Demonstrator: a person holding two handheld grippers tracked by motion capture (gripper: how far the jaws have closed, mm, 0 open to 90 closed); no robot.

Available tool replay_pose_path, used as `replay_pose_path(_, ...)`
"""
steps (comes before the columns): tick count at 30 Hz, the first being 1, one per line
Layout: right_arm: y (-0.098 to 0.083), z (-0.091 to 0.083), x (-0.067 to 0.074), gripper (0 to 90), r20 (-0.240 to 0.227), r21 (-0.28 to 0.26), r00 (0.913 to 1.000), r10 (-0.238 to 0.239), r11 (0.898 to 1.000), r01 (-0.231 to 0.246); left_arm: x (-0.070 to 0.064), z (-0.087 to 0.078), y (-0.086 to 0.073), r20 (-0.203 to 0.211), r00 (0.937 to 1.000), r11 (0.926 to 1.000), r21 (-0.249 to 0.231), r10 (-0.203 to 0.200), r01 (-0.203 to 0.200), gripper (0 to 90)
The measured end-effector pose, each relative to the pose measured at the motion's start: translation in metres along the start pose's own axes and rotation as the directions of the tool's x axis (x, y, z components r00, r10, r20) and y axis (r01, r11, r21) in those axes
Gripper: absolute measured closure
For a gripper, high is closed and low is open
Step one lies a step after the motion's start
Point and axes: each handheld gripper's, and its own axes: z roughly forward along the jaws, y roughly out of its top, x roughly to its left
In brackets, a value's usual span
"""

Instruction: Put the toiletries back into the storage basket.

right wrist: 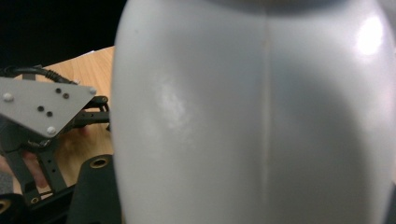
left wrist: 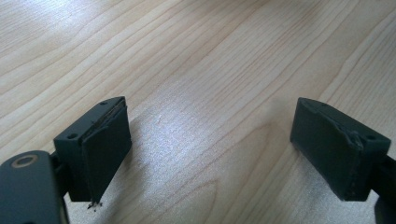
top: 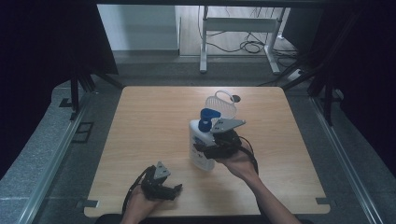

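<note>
Both forearms are showing bare, with no sleeves reaching the wrists. The left gripper (top: pixel 161 184) is showing a black, angular body topped by a small grey three-cornered plate, a black cable trailing back from it. Its two black jaws are carrying flat, worn pads (left wrist: pixel 106 154) in screwed housings. The right gripper (top: pixel 219 142) is wearing a larger grey plate dotted with screws, a black cable looping behind it.

A white plastic bottle (top: pixel 200 148) with a blue pump top stands roughly upright, leaning slightly, clamped at its body in the right tongs (top: pixel 212 150). Up close its smooth pale side shows a faint vertical seam. It sits well ahead and to the right of the left tongs (top: pixel 173 191), which rest apart from it.
</note>
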Motion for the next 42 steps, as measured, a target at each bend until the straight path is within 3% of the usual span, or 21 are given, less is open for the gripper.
replay_pose_path(24, 0.032, -0.019, -0.050, 36.8, 0.006, -0.024, 0.9993, 0.037, 0.999, -0.037, 0.000, 0.001, 0.001, -0.001, 1.0000, 1.0000, 0.000, -0.003, 0.003, 11.6)
replay_pose_path(32, 0.047, -0.025, -0.065, 36.9, 0.034, -0.034, 0.9991, 0.027, 0.999, -0.026, -0.001, 0.001, 0.001, 0.000, 1.0000, 1.0000, -0.002, -0.006, 0.006, 11.6)
replay_pose_path(42, 0.061, -0.025, -0.080, 37.0, 0.034, -0.046, 0.9994, 0.009, 0.999, -0.007, -0.001, 0.001, 0.001, -0.001, 1.0000, 1.0000, -0.003, -0.007, 0.007, 11.6)
